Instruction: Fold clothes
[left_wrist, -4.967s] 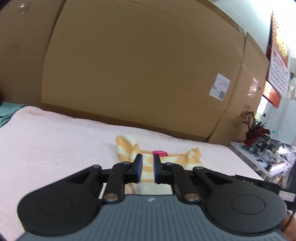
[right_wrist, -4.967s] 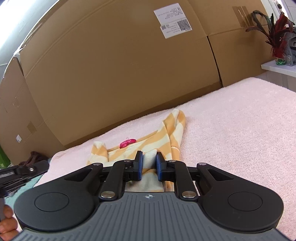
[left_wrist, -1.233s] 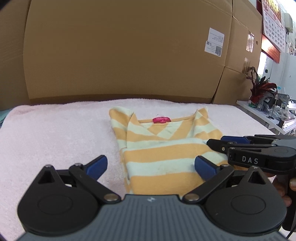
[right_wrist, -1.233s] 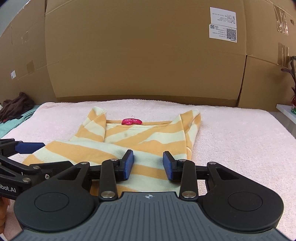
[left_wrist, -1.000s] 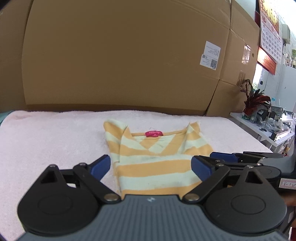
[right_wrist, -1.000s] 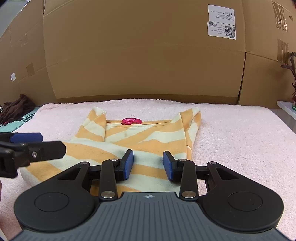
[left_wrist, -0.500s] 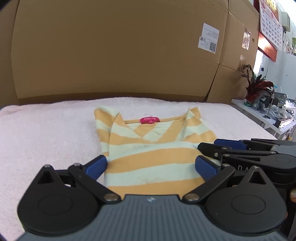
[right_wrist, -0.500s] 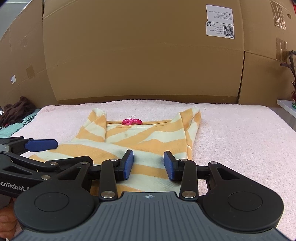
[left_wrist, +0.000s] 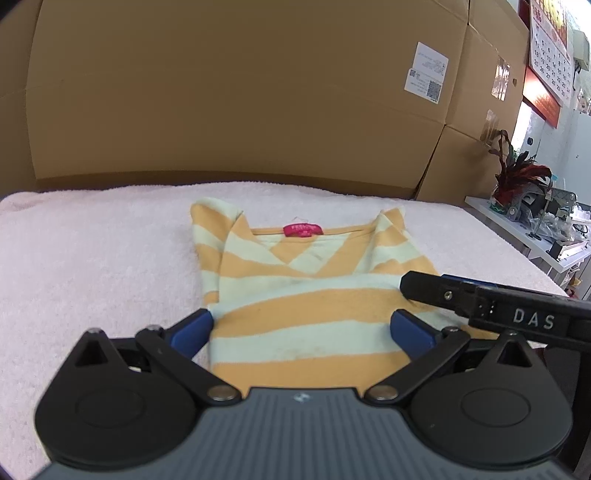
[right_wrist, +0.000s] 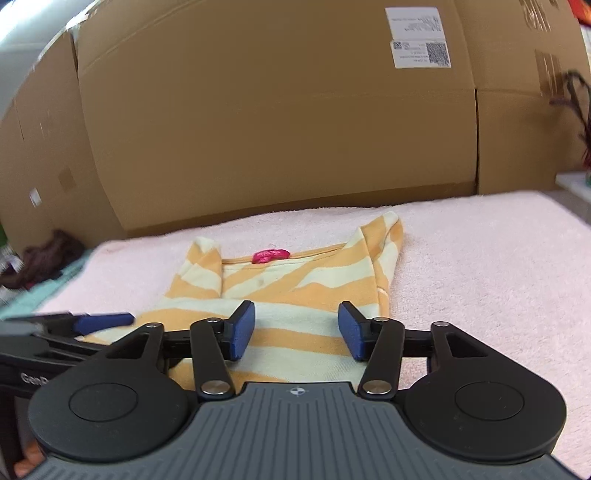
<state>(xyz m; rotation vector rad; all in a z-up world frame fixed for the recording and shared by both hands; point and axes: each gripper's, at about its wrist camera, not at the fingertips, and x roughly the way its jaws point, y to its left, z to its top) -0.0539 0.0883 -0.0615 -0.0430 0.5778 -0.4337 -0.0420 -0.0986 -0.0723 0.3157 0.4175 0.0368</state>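
The striped shirt (left_wrist: 310, 295) is laid flat at the centre of the pink towel (left_wrist: 92, 266) covering the surface, sleeves folded inward, pink label (left_wrist: 303, 229) at the collar. Its near hem is cut off behind both gripper bodies. The left gripper (left_wrist: 303, 328) is spread wide, nothing pinched. The right gripper (right_wrist: 297, 328) has just been opening, jaws clear above the cloth. Cardboard boxes (right_wrist: 277, 122) fill the upper frame; a dark heap (right_wrist: 40, 262) at left is blurred.
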